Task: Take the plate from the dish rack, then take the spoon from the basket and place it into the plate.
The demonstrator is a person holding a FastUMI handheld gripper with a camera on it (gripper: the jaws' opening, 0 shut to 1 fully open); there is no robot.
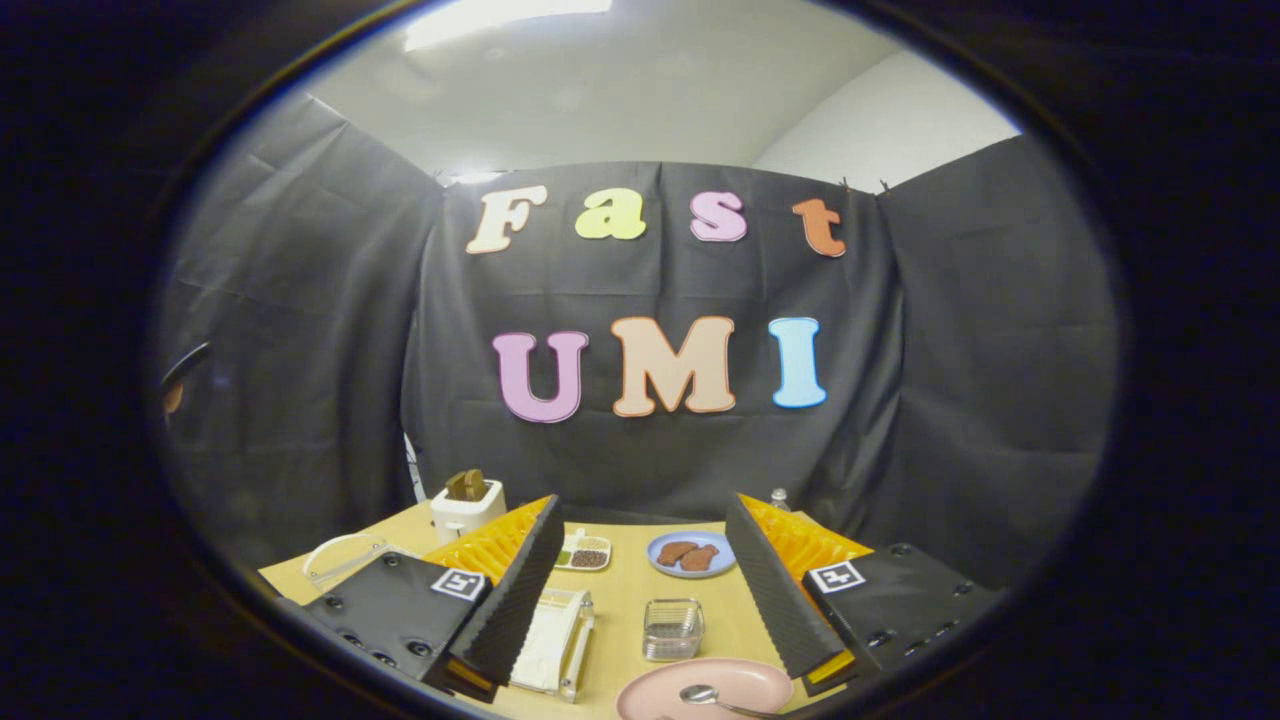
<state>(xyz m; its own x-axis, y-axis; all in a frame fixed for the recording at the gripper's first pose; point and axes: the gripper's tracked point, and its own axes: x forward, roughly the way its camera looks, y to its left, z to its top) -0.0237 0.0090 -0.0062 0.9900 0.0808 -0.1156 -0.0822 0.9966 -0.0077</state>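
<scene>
A pink plate (706, 688) lies on the wooden table close in, between my fingertips and toward the right one. A metal spoon (712, 696) rests in it, bowl to the left. Just beyond the plate stands a small clear basket (672, 628). A white dish rack (552, 640) lies beside the left finger (510, 600). My gripper (650, 610) is held above the table, open wide, with nothing between its fingers.
A blue plate (690, 554) with brown food sits farther back. Left of it is a small white dish (583, 552) with compartments, then a white toaster (467, 506) holding bread. A clear container (343, 558) lies at the left table edge.
</scene>
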